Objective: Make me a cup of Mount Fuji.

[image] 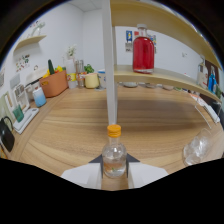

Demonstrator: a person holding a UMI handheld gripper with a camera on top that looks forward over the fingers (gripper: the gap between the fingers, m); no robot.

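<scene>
Your gripper (114, 176) has its two white fingers (85, 176) closed against the sides of a small clear bottle (114, 159) with an orange cap (114, 131) — the bottle stands upright between them, over the wooden counter (150, 125). Just beside the fingers sits a clear glass (196, 148). Beyond, on the raised shelf (160, 75), you see a large jar of red liquid (143, 52) — well apart from the bottle. An orange basket (54, 83) and a yellow mug (91, 80) stand near the far wall.
</scene>
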